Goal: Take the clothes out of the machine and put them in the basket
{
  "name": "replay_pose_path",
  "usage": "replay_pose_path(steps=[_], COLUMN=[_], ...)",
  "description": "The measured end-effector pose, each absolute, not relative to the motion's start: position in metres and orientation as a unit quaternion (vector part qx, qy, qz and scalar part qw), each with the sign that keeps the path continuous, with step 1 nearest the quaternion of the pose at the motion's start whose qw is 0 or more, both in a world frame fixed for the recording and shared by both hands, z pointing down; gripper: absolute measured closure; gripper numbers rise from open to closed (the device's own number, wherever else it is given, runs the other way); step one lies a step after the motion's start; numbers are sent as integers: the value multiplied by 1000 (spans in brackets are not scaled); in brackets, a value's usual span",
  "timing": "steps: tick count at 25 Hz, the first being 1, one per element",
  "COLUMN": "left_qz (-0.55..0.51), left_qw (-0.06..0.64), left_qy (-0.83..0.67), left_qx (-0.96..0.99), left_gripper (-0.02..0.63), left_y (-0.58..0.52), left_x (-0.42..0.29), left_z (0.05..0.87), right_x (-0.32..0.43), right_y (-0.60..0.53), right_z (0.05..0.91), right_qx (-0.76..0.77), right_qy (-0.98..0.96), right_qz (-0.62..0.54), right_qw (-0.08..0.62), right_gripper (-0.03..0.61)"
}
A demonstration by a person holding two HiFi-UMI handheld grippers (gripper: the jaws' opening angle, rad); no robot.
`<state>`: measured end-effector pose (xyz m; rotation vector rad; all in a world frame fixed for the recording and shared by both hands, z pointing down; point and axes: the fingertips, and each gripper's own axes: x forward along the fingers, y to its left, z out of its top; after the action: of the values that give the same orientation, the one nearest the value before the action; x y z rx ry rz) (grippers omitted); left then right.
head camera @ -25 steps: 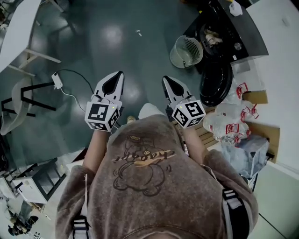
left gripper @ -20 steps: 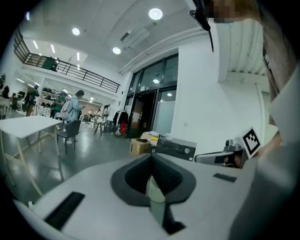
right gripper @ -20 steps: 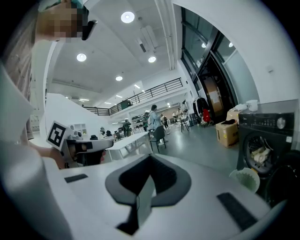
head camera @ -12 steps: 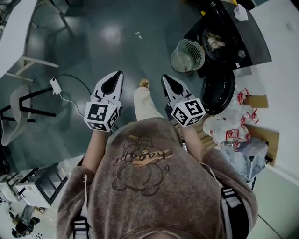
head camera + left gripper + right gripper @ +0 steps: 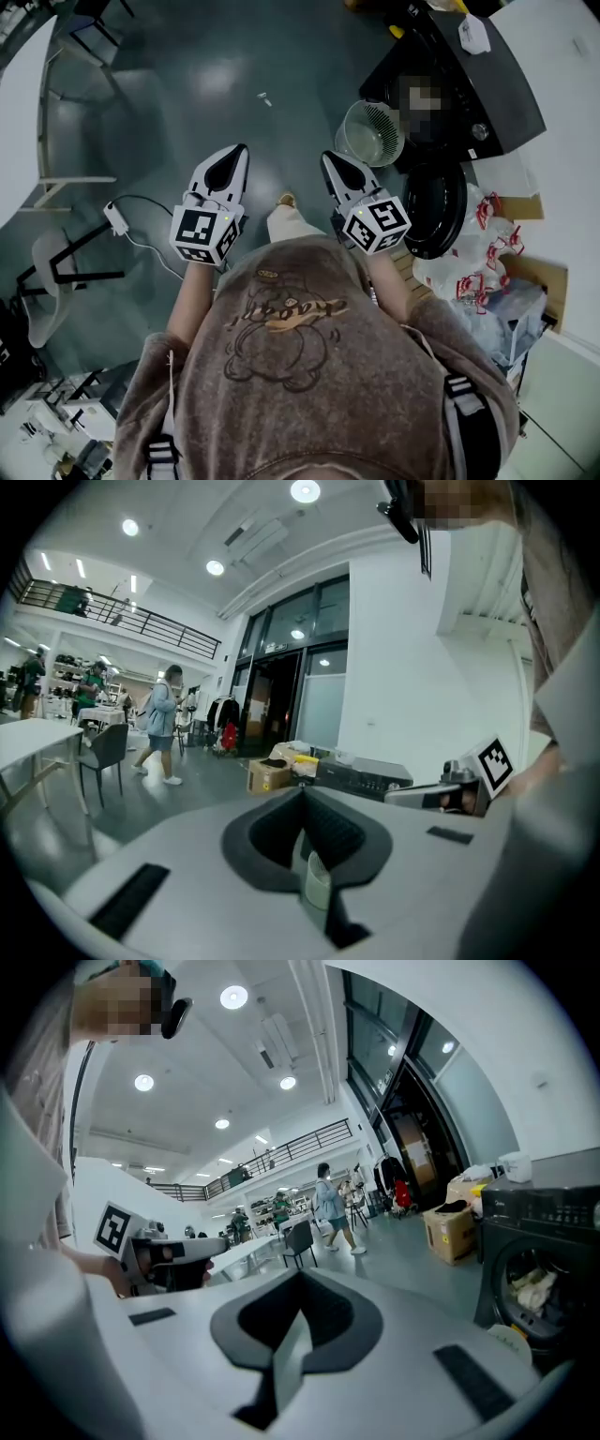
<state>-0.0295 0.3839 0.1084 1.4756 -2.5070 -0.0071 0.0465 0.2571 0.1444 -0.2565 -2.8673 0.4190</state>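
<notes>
The black washing machine [image 5: 487, 89] stands at the upper right with its round door [image 5: 434, 202] swung open. Pale clothes [image 5: 532, 1288] lie inside the drum in the right gripper view. A round pale basket [image 5: 372, 131] sits on the floor just in front of the machine. My left gripper [image 5: 240, 150] and right gripper [image 5: 328, 157] are held side by side at chest height, both shut and empty, pointing ahead over the floor short of the basket. In the left gripper view, the left gripper [image 5: 302, 791] has its jaws together; the right gripper [image 5: 300, 1275] shows the same in its own view.
White bags with red handles [image 5: 469, 258] and cardboard pile up right of the door. A cable with a plug block [image 5: 114, 217] lies on the dark floor at left, near a chair [image 5: 52, 272] and a white table [image 5: 19, 103]. A person [image 5: 161, 724] walks far off.
The wearer has stepped forward: the machine, door and basket have slid closer in the head view. Both grippers keep the same shut pose in front of the chest.
</notes>
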Motion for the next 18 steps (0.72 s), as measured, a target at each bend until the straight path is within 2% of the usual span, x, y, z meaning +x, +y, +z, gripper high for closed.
replay_pose_path(steps=[9, 18], left_qz=[3, 7], left_qw=[118, 114], left_qy=[-833, -772], left_qx=[540, 626], left_gripper=[611, 611], left_y=[284, 203], left_x=[-102, -131], left_z=[100, 103], right_x=[-19, -28], right_y=[158, 103], right_z=[135, 135], right_qx=[-27, 74], right_qy=[-983, -982], right_qz=[154, 156], right_qw=[94, 82], right_gripper=[581, 581])
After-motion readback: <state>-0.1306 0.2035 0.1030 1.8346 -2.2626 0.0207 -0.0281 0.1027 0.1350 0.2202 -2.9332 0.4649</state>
